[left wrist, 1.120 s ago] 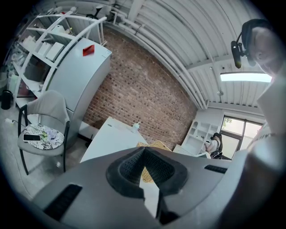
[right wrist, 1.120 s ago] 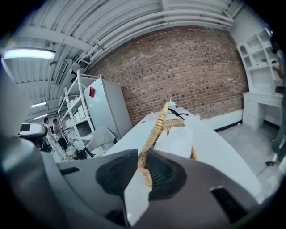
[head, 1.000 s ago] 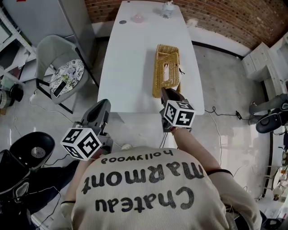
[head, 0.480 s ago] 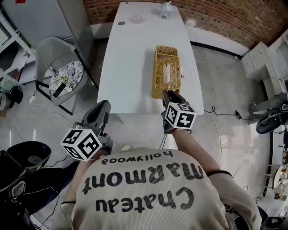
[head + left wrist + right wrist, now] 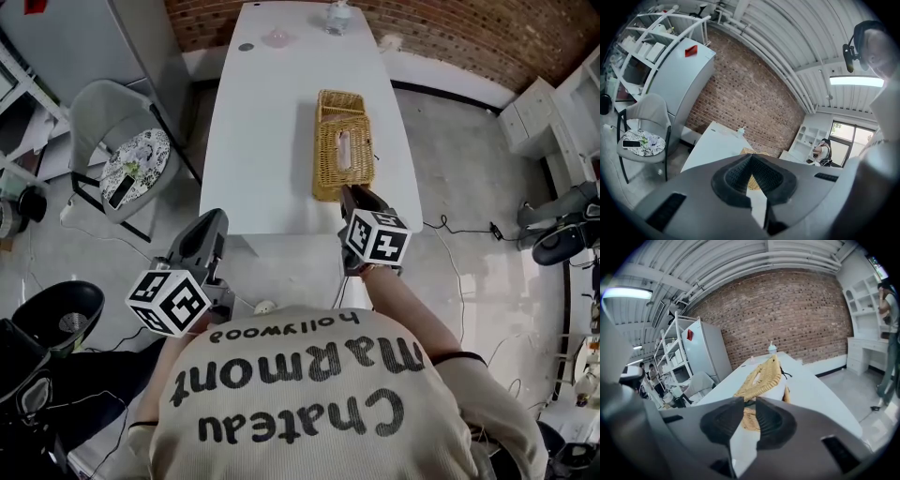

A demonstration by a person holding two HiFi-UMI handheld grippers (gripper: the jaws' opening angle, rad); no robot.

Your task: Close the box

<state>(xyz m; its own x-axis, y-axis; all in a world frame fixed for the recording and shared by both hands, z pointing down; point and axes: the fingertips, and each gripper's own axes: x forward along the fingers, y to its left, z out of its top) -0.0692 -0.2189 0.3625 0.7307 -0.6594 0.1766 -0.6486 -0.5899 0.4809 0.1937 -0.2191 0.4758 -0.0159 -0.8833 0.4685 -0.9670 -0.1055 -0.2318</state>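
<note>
White counter (image 5: 253, 141) carries the wicker box (image 5: 343, 159) near its right edge; right gripper (image 5: 349, 192) fingers, just tightened, pinch the lid (image 5: 764, 375) at its near end. Left gripper (image 5: 215, 218) hangs off the counter, fingers clenched, empty.

Box (image 5: 342, 150): long woven wicker tissue box, honey-coloured, lengthwise on white table (image 5: 262, 122), near its right edge, near end close to front edge. Lid (image 5: 772, 372): same wicker, oval slot (image 5: 756, 377) showing pale tissue. Lid not seated: tilted, white pack (image 5: 773, 393) visible in gap at right. Lid's near end pinched in right gripper (image 5: 749, 403).
</note>
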